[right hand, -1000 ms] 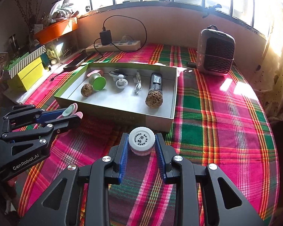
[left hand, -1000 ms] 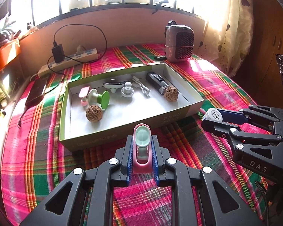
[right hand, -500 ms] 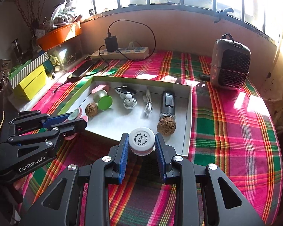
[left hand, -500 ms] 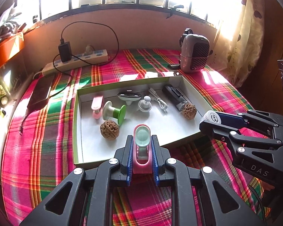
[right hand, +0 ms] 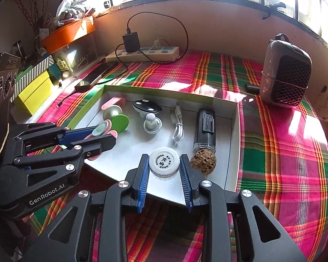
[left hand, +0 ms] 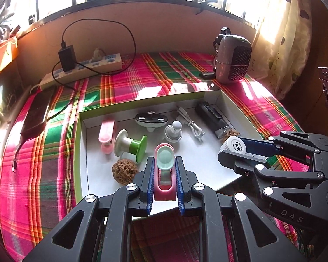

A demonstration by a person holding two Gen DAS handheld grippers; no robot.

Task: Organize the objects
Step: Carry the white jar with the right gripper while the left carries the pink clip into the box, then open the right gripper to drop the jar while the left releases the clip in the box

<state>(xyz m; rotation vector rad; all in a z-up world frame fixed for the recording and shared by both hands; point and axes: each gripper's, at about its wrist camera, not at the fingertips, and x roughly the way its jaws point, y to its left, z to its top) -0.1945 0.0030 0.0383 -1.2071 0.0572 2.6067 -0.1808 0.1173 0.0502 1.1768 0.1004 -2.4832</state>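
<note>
Both tongs loaded over box: left gripper clamps pink clip, right gripper clamps white jar. Lower each onto bare floor just ahead, clear of walnut, then release.

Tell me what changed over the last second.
Both grippers moved forward from over the cloth to above the box. The left gripper still clamps the pink clip, now over the box floor near a walnut; the right gripper still clamps the white jar beside the other walnut. Nothing was let go; the box contents stayed put.
</note>
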